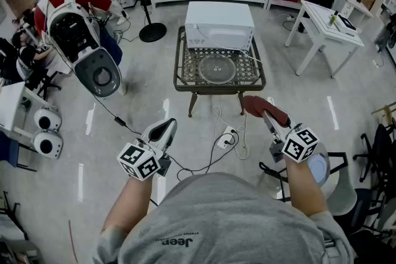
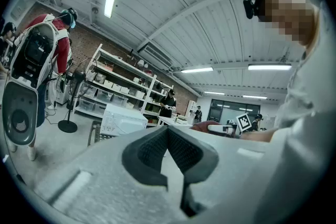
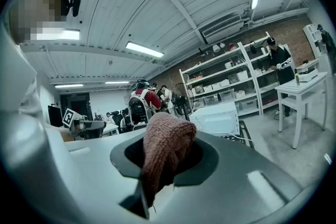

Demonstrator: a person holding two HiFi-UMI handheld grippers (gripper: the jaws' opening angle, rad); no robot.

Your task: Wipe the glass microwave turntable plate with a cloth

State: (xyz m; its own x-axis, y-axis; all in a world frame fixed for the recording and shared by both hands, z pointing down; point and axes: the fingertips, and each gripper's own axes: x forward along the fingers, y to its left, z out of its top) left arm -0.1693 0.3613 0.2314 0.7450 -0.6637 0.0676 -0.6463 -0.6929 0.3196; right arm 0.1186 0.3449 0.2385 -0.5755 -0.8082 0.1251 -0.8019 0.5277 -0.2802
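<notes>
We hold both grippers near us, well apart from the table. Our left gripper has its jaws pressed together with nothing between them. Our right gripper is clamped on a reddish-brown cloth that bulges out past the jaws. Farther off, the glass turntable plate lies flat on a low lattice table, just on the near side of the white microwave.
</notes>
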